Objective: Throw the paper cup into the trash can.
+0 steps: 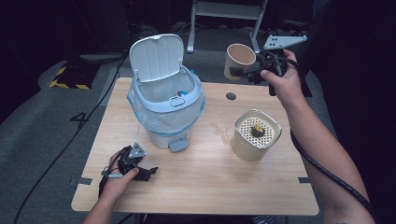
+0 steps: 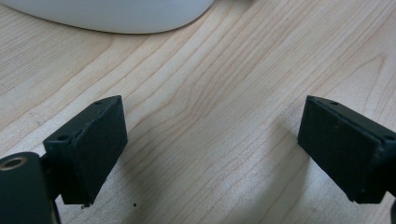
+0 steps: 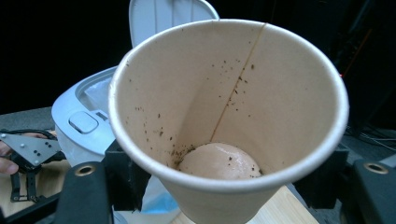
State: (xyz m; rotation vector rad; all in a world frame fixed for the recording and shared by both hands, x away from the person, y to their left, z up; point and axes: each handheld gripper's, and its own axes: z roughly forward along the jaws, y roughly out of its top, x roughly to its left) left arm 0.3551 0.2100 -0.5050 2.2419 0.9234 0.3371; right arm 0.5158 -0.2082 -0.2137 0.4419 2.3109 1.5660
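Note:
A tan paper cup (image 1: 239,59) hangs in the air past the table's far edge, to the right of the bin. My right gripper (image 1: 239,73) is shut on its lower wall. In the right gripper view the cup (image 3: 229,107) tilts its mouth toward the camera, with brown specks inside and a jaw pressed on each side of it, my right gripper (image 3: 224,189) below. A white pedal bin (image 1: 163,105) with a blue liner stands with its lid up. My left gripper (image 1: 150,171) rests open on the table in front of the bin, nothing between the jaws of the left gripper (image 2: 212,149).
A cream container (image 1: 256,135) with a perforated white top and a dark-yellow lump on it stands at the right of the wooden table (image 1: 196,186). A round grommet hole (image 1: 230,96) lies near the far edge. The bin's base (image 2: 112,16) is close ahead of the left jaws.

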